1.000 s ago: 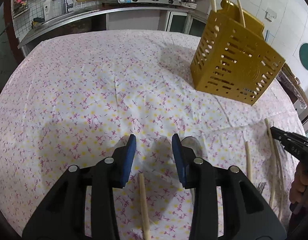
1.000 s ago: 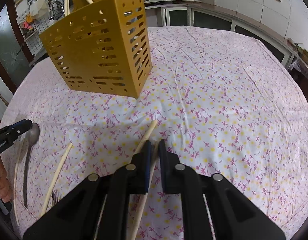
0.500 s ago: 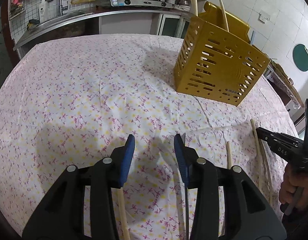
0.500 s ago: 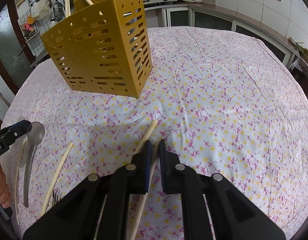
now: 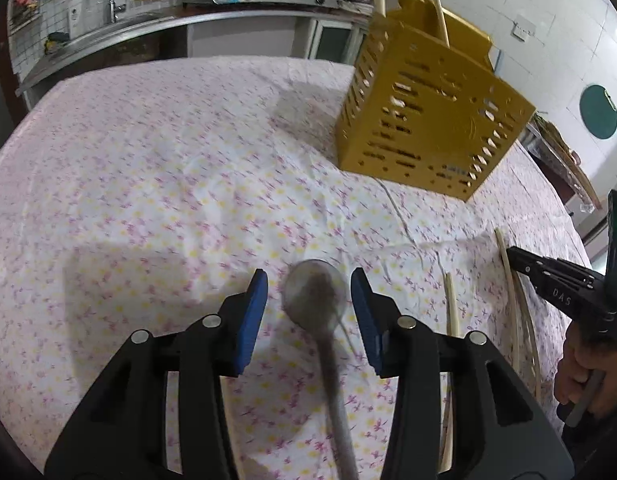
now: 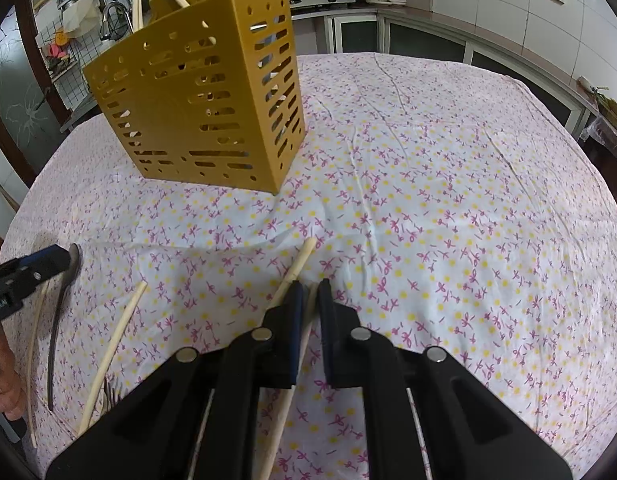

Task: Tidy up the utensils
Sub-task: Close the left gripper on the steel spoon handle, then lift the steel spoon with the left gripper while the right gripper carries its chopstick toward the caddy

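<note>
A metal spoon (image 5: 314,300) lies on the flowered tablecloth, its bowl between the blue pads of my left gripper (image 5: 308,286). The jaws are opening and neither pad touches the spoon. From the right wrist view, that spoon (image 6: 54,340) shows at the far left beside the left gripper (image 6: 48,260). My right gripper (image 6: 310,286) is shut on a wooden chopstick (image 6: 282,416) low over the cloth. A second chopstick (image 6: 298,260) lies just left of it. The yellow slotted utensil holder (image 6: 200,100) stands further back with chopsticks in it. The left wrist view has the holder (image 5: 428,120) at the upper right.
More chopsticks (image 6: 112,352) and a fork (image 6: 112,392) lie near the table's front left. A hand (image 5: 588,372) holds the right gripper (image 5: 512,254) at the right edge, by chopsticks (image 5: 452,312). A kitchen counter with sink and stove runs behind the table.
My left gripper has shifted so the spoon's bowl now lies between its jaws instead of behind the right finger, and the jaws stand wider. The right gripper has not moved.
</note>
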